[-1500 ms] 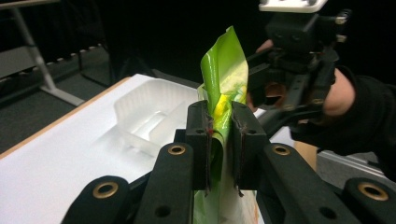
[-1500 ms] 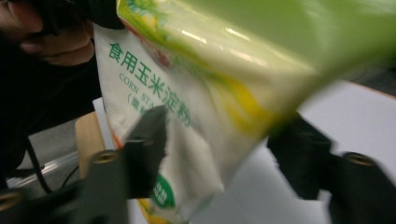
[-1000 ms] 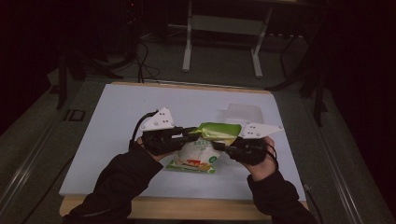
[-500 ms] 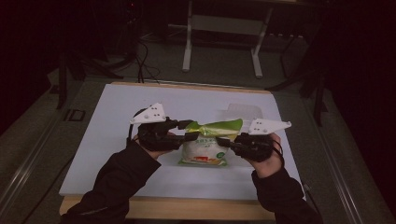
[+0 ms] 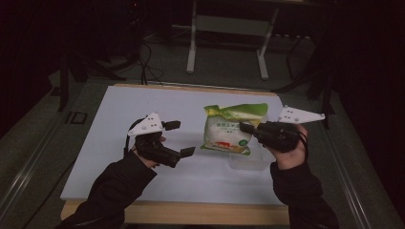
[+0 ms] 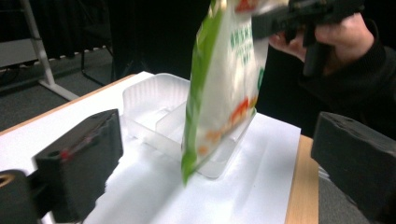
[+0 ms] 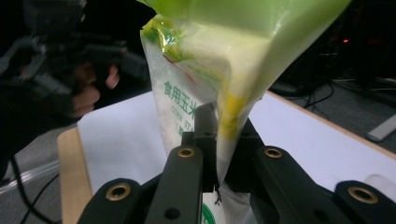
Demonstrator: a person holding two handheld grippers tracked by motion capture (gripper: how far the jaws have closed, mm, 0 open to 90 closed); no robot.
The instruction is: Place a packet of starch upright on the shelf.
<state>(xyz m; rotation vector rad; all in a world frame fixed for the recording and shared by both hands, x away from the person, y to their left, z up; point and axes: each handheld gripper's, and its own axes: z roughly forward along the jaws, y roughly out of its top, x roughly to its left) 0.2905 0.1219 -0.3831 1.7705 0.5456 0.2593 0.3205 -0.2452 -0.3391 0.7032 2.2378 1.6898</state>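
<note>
My right gripper (image 7: 218, 154) pinches the edge of the green-and-white bag (image 5: 230, 129), its jaws pressed together on the plastic, and holds it up off the table (image 5: 119, 176). The bag hangs above the clear plastic tray (image 6: 154, 109), which sits near the table's right edge, toward the near side. My left gripper (image 5: 180, 138) is over the left half of the table, well apart from the bag, its jaws spread wide with nothing between them.
</note>
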